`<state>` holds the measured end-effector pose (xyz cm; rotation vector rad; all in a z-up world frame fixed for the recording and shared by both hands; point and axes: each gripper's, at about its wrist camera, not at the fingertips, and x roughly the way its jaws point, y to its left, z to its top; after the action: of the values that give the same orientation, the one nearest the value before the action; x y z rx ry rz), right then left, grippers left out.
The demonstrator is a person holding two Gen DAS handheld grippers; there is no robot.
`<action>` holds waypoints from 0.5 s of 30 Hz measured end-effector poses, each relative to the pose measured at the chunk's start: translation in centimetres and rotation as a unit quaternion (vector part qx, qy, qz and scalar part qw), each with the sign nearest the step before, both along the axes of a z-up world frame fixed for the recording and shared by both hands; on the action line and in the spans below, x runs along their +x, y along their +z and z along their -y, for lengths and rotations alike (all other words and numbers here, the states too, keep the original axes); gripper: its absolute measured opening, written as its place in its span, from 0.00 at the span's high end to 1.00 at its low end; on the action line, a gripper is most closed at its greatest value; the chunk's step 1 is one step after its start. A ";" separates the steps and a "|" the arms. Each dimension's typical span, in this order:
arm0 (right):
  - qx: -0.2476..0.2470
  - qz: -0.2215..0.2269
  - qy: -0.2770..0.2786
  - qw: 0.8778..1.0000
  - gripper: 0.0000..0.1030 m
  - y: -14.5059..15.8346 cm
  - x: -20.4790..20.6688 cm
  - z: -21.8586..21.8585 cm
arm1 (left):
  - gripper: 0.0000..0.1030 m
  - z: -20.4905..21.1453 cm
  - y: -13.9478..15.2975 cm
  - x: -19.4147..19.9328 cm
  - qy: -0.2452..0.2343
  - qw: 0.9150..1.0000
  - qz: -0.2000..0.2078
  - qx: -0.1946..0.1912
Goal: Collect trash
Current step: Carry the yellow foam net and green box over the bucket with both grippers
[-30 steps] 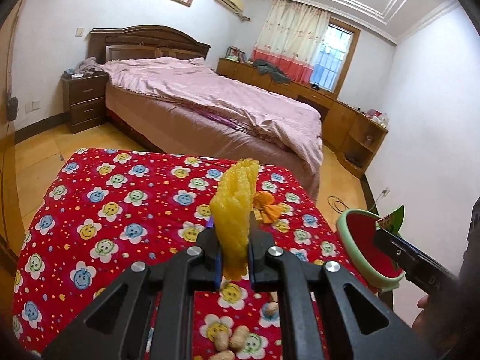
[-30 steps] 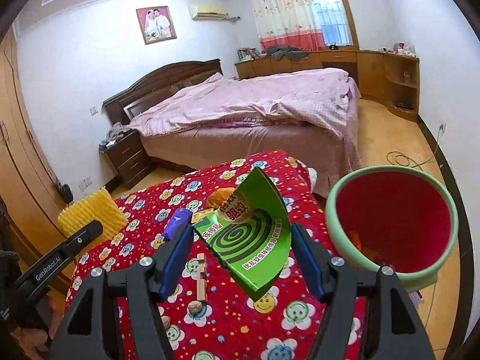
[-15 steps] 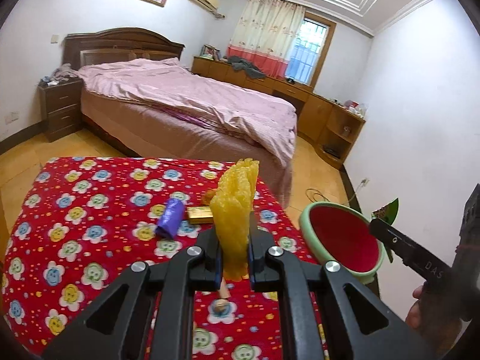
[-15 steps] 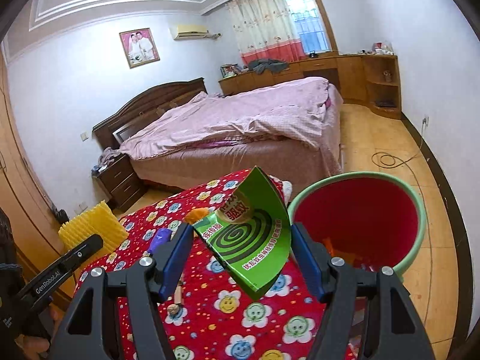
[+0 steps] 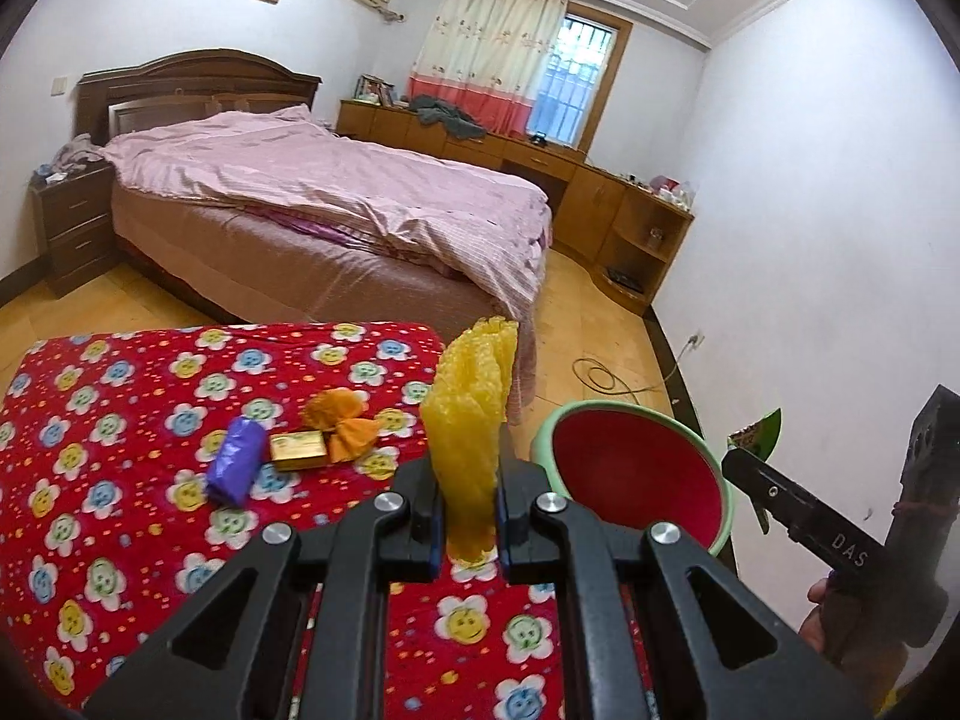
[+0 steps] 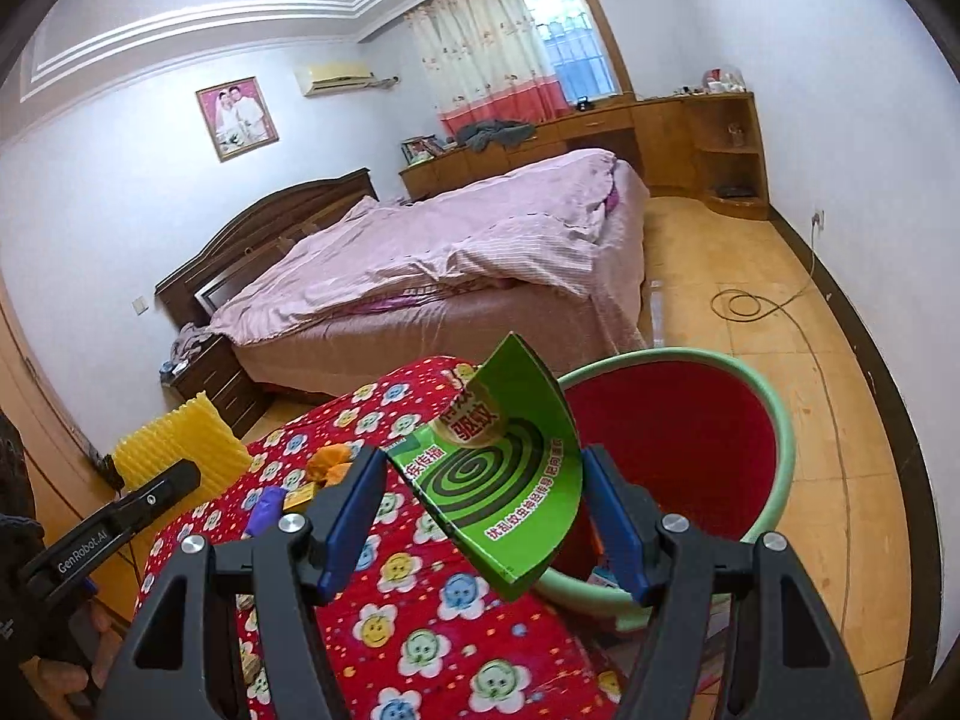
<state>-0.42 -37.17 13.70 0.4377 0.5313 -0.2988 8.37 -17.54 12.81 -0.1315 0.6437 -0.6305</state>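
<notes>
My left gripper (image 5: 469, 513) is shut on a yellow ridged foam wrap (image 5: 471, 420) that stands upright between its pads, above the table's right side. The same yellow wrap (image 6: 180, 447) shows at the left of the right wrist view. My right gripper (image 6: 486, 516) is shut on a bent green mosquito-coil box (image 6: 501, 480), held across its width beside the bin. The green-rimmed red bin (image 5: 630, 486) stands on the floor just right of the table; in the right wrist view the bin (image 6: 678, 438) lies behind and right of the box.
On the red flower-print tablecloth (image 5: 120, 396) lie a purple wrapper (image 5: 237, 468), a small gold box (image 5: 298, 449) and an orange crumpled wrapper (image 5: 343, 420). A bed (image 5: 336, 216) stands beyond the table. A cable (image 6: 744, 306) lies on the wooden floor.
Both grippers have swung right toward the bin with their loads. The bin has grown larger and nearer in both views, and the purple wrapper and gold box came into the left view.
</notes>
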 end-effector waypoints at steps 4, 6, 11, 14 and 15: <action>0.009 0.001 -0.008 1.000 0.33 -0.4 0.0 1.6 | 0.89 2.0 -0.3 0.5 -0.014 1.000 -0.004 0.003; 0.013 0.003 -0.013 1.000 0.33 -0.6 -0.2 2.5 | 0.89 3.1 -0.4 0.6 -0.022 1.000 -0.004 0.006; 0.025 0.003 -0.027 0.999 0.33 -1.5 -0.6 4.4 | 0.89 5.9 -1.3 1.1 -0.044 0.999 -0.007 0.017; 0.035 0.001 -0.038 0.999 0.33 -2.4 -1.2 5.8 | 0.89 7.7 -2.0 1.4 -0.059 0.998 -0.013 0.022; 0.038 0.001 -0.040 0.998 0.33 -2.5 -1.3 6.2 | 0.89 8.2 -2.2 1.5 -0.063 0.998 -0.015 0.024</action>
<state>-1.74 -43.34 11.18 0.5331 0.5252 -0.3570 9.85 -25.75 10.57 -0.0555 0.7000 -0.7351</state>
